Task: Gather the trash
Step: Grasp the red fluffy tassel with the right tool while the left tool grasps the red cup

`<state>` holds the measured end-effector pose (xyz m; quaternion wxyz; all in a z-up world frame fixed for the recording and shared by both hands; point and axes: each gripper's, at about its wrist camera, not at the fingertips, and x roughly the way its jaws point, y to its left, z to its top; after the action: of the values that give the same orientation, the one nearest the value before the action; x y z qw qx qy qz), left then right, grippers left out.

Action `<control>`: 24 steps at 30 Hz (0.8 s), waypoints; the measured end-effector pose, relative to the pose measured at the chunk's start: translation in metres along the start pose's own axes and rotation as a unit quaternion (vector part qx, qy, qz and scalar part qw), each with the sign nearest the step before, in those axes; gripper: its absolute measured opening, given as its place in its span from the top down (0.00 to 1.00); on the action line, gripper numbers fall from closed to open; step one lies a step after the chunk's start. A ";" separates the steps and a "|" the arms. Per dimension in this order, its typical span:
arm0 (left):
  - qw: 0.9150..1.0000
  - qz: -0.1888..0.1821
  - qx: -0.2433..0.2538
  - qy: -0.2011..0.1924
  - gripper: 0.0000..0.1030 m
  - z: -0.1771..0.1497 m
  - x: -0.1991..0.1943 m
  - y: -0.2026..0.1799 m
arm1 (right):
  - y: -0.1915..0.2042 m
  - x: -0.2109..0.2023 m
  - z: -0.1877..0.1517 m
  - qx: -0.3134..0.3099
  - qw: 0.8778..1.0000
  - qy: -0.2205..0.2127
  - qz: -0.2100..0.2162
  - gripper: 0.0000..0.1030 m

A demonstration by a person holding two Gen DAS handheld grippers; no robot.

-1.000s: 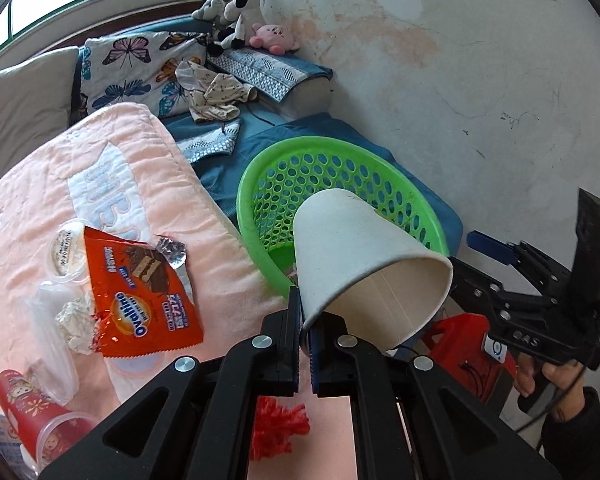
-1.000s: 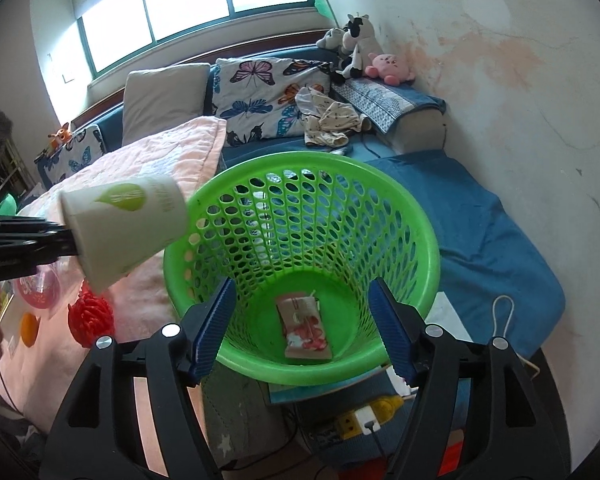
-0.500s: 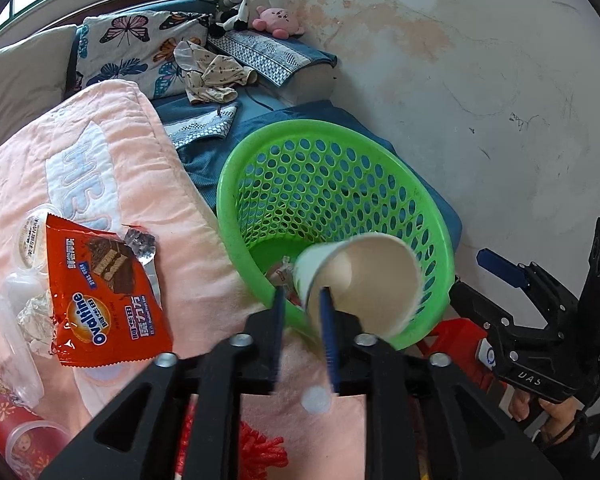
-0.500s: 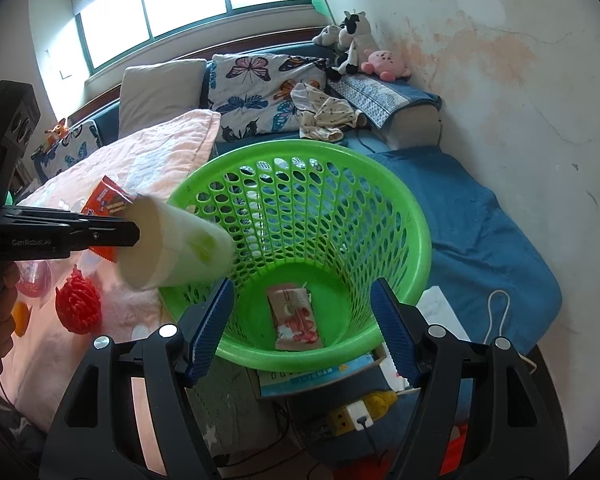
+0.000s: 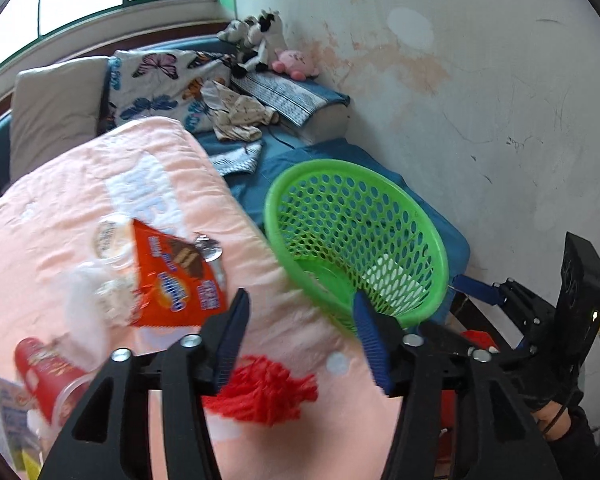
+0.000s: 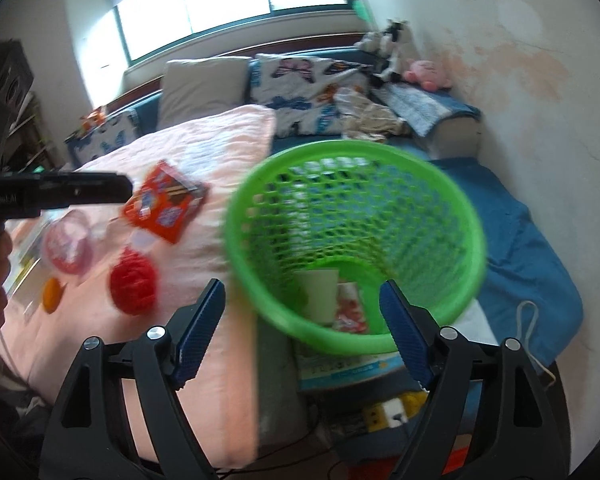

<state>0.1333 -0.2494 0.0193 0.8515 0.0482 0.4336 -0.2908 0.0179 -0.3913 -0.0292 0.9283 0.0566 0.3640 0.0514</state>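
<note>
The green plastic basket (image 5: 380, 216) (image 6: 432, 204) stands beside the pink blanket. Inside it lie the white paper cup (image 6: 320, 294) and a red-white wrapper (image 6: 352, 306). My left gripper (image 5: 300, 336) is open and empty above the blanket edge, left of the basket. My right gripper (image 6: 300, 328) is open and empty in front of the basket. On the blanket lie an orange Ovaltine wrapper (image 5: 172, 276) (image 6: 164, 204), a red pompom (image 5: 264, 390) (image 6: 134, 282), a red cup (image 5: 46, 368) (image 6: 68, 246) and clear plastic (image 5: 88, 304).
The pink blanket (image 5: 100, 184) covers the bed. Pillows (image 5: 56, 112), clothes and plush toys (image 5: 260, 36) sit at the back. A white wall (image 5: 480, 100) rises to the right. A power strip (image 6: 392, 412) and a booklet lie under the basket.
My left gripper opened and let go of the paper cup, which dropped into the basket. The left gripper then pulled back to the left over the blanket.
</note>
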 end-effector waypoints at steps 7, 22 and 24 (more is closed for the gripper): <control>0.999 0.028 -0.021 -0.015 0.40 -0.015 -0.031 0.032 | 0.051 0.004 0.002 -0.048 0.997 -0.002 0.058 0.12; 0.993 0.101 -0.046 -0.026 0.22 -0.050 -0.069 0.099 | 0.117 0.048 0.004 -0.109 0.989 0.035 0.096 0.11; 0.992 0.111 -0.057 -0.025 0.21 -0.053 -0.072 0.111 | 0.121 0.055 0.005 -0.113 0.988 0.042 0.096 0.11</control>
<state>0.1229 -0.1074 0.0226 0.8903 0.0399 0.4203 -0.1706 0.0551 -0.2642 -0.0456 0.9035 -0.0166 0.3872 0.1830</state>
